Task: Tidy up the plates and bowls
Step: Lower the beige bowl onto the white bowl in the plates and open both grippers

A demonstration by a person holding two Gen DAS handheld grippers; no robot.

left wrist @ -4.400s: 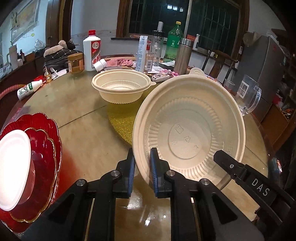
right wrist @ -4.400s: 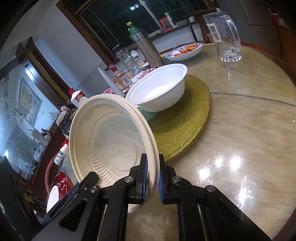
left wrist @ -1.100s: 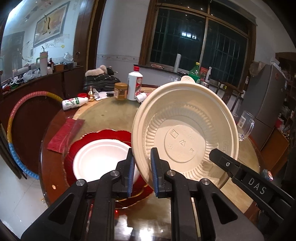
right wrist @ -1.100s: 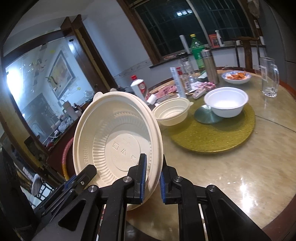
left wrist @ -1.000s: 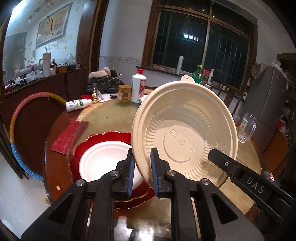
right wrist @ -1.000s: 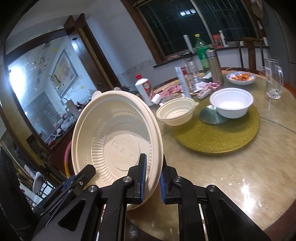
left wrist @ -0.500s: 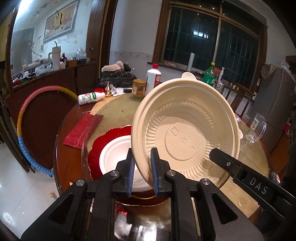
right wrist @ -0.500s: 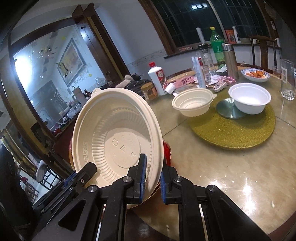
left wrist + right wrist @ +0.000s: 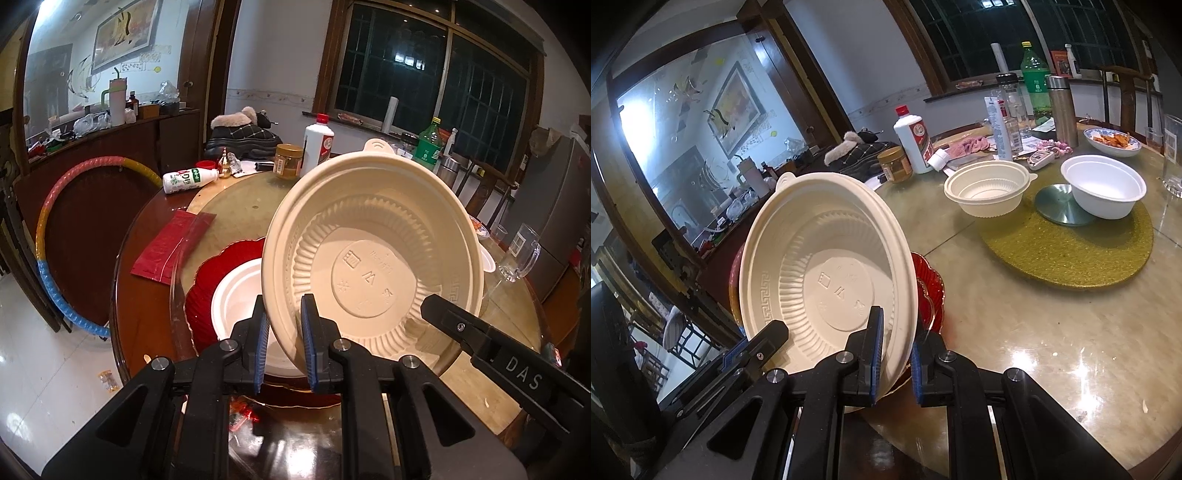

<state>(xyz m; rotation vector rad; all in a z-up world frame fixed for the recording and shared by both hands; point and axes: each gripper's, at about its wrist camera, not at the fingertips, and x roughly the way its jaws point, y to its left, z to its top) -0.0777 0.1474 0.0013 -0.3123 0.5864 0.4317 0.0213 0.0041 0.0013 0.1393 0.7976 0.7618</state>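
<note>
A: Left gripper [image 9: 283, 339]?
B: Clamped on near rim of cream bowl [image 9: 373, 266]. Bowl tilted up on edge, hollow side facing camera.

A: Right gripper [image 9: 894, 354]?
B: Pinching the same cream bowl [image 9: 827, 280] at opposite rim, one pad inside, one outside.

A: Position of bowl?
B: Held in air above red scalloped plates [image 9: 207, 291] near table edge; white dish [image 9: 236, 299] resting on those plates, partly hidden behind bowl.

A: Remaining stock on round table [image 9: 1052, 332]?
B: Second cream bowl [image 9: 988, 192] and white bowl [image 9: 1102, 190] upright on gold mat [image 9: 1067, 254], just beside each other. Glass mug [image 9: 519, 254] at far right.
</note>
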